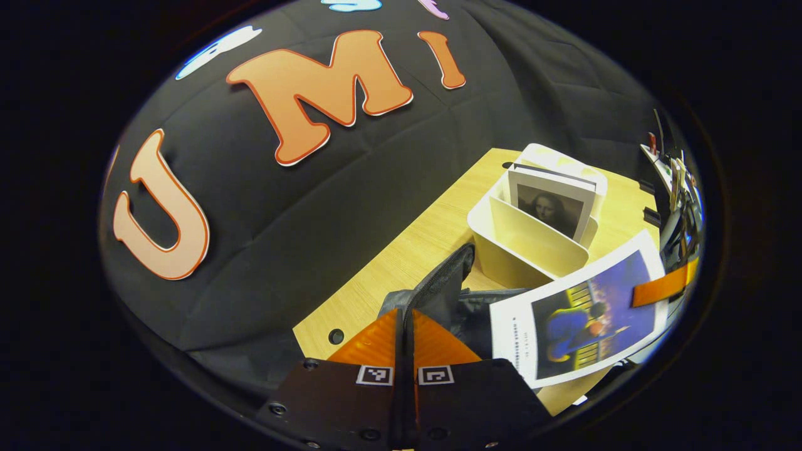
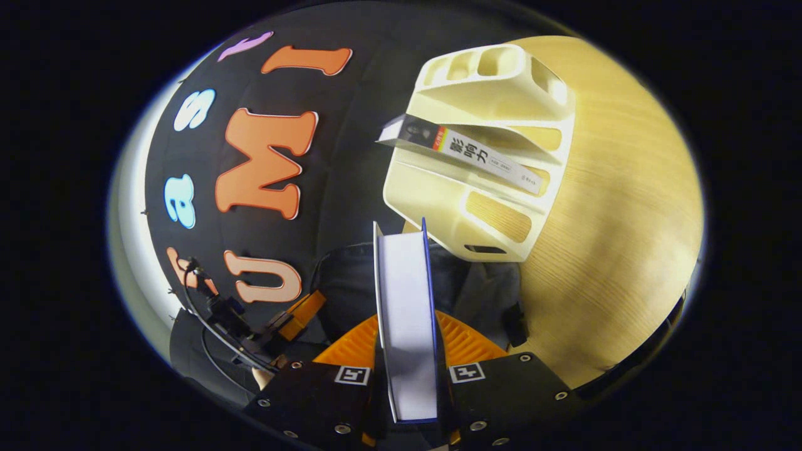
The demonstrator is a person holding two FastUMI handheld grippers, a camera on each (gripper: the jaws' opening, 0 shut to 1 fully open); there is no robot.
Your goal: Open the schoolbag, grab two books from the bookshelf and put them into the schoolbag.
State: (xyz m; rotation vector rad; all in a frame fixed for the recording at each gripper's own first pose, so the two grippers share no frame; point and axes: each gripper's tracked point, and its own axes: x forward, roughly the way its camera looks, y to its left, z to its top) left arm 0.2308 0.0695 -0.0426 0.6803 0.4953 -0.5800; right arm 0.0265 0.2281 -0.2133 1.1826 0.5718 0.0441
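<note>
My left gripper [image 1: 406, 316] is shut on a black fabric edge of the schoolbag [image 1: 448, 279] and holds it up. Just right of it a blue-covered book [image 1: 583, 313] hangs tilted over the bag, pinched by the right gripper's finger [image 1: 664, 285]. In the right gripper view, my right gripper [image 2: 407, 329] is shut on that book [image 2: 406, 294], seen edge-on with white pages, above the dark schoolbag [image 2: 348, 275]. The cream bookshelf [image 1: 532, 244] [image 2: 489, 156] stands behind the bag. One book with a portrait cover [image 1: 551, 207] [image 2: 467, 153] sits in a slot. The left gripper [image 2: 301, 313] shows lower left.
Bag and shelf rest on a light wooden table [image 1: 401, 250] [image 2: 614, 219] that runs up against the booth wall. Cluttered equipment [image 1: 677, 181] stands past the table's far right end. Cables and a hand [image 2: 260, 376] trail behind the left gripper.
</note>
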